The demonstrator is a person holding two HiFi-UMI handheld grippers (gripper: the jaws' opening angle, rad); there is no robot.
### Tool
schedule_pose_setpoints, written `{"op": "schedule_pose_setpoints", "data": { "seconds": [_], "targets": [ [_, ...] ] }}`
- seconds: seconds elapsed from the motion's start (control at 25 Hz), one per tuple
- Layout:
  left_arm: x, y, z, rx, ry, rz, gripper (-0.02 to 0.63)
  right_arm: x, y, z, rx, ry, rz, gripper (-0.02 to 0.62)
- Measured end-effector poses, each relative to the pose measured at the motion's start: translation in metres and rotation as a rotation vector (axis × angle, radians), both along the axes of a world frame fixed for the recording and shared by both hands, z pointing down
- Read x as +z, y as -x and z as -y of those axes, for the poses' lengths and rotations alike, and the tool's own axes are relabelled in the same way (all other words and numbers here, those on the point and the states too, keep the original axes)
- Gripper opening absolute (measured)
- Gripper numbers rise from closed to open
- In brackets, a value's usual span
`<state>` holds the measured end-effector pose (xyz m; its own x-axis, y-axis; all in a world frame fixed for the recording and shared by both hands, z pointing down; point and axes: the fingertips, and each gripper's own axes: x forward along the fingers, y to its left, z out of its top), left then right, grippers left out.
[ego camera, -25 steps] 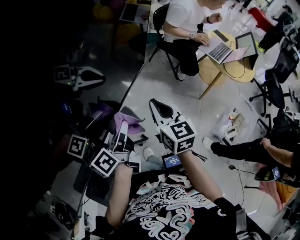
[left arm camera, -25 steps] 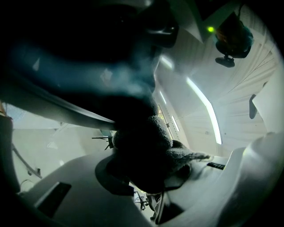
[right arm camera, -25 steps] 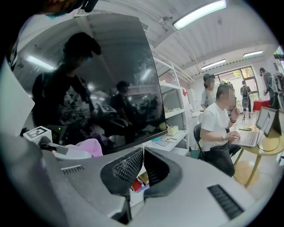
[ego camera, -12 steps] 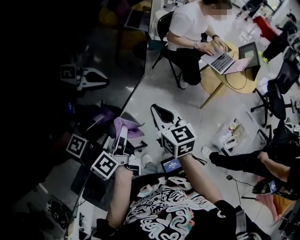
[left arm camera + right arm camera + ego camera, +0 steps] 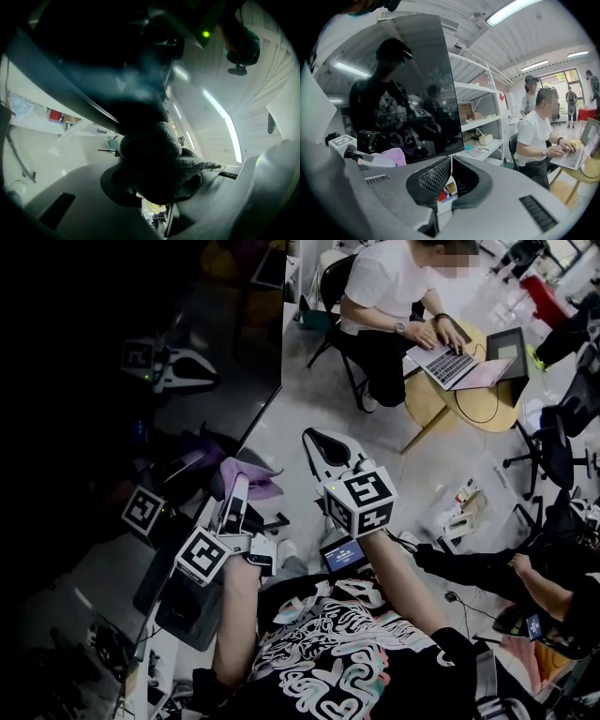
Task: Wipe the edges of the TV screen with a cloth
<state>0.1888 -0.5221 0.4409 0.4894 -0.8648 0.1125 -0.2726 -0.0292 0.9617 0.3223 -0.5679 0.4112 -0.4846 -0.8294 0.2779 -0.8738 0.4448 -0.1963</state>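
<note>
One cloth (image 5: 251, 477) is pinched by the left gripper (image 5: 234, 491) at the edge of the TV screen (image 5: 202, 343), the right gripper (image 5: 316, 442) closed, empty; an onward slide seems called for.

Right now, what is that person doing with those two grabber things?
The person is cleaning a TV. The left gripper is shut on a purple cloth and holds it up at the TV's edge. The right gripper is shut and empty, and waits beside the screen. Behind, someone else sits typing on a laptop.
</note>
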Motion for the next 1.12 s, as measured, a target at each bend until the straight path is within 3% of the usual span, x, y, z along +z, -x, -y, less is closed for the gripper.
{"op": "schedule_pose_setpoints", "data": {
  "seconds": [0.2, 0.36, 0.6, 0.88, 1.0, 1.12],
  "targets": [
    [0.004, -0.007, 0.011, -0.005, -0.012, 0.042, 0.112, 0.004, -0.009, 0.011, -0.017, 0.005, 0.003, 0.031],
    [0.000, -0.011, 0.014, -0.021, -0.011, -0.007, 0.112, 0.004, -0.007, 0.014, -0.038, -0.003, 0.001, 0.029],
    [0.001, -0.013, 0.016, -0.026, -0.017, -0.008, 0.112, 0.007, -0.007, 0.016, -0.056, -0.004, 0.001, 0.029],
    [0.000, -0.047, 0.056, 0.001, -0.016, 0.042, 0.112, 0.004, -0.039, 0.055, -0.056, 0.005, 0.016, 0.029],
    [-0.004, -0.053, 0.060, -0.005, -0.013, 0.007, 0.112, 0.004, -0.041, 0.057, -0.059, 0.003, 0.013, 0.031],
    [-0.001, -0.057, 0.067, 0.010, -0.020, 0.032, 0.112, 0.006, -0.047, 0.062, -0.057, 0.008, 0.011, 0.031]
  ]
}}
